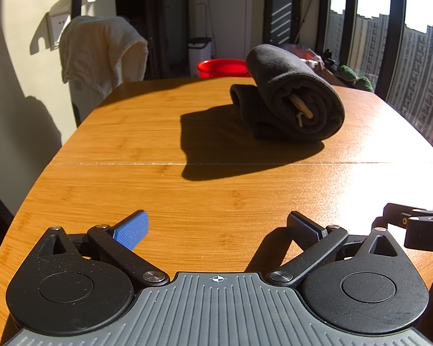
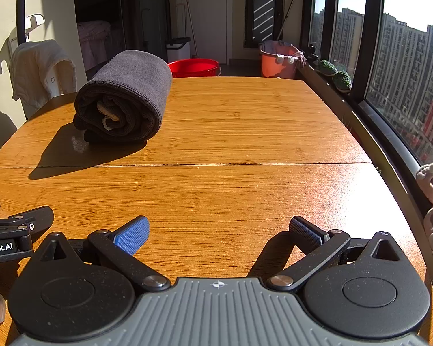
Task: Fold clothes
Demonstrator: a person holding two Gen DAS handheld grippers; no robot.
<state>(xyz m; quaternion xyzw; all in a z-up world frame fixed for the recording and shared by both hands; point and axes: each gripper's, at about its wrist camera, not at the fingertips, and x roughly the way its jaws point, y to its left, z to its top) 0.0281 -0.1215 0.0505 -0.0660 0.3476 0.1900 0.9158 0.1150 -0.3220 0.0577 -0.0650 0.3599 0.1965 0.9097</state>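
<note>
left tongs (image 1: 218, 230): wide open; nothing between the blue pads; low over the near end of the worktop (image 1: 187, 201)
right tongs (image 2: 219, 232): wide open; empty; just beside the left tongs, also at the near end
garment (image 2: 124, 98): dark grey, folded over into a thick bundle; a beige tag or cord shows in its open end; lies on the far half of the worktop, beyond the seam, well apart from both tongs; casts a long shadow toward the near left
background: red basin (image 2: 194, 67) on the floor beyond the far edge; cream towel (image 1: 101, 54) draped at far left; windows on the right
</note>
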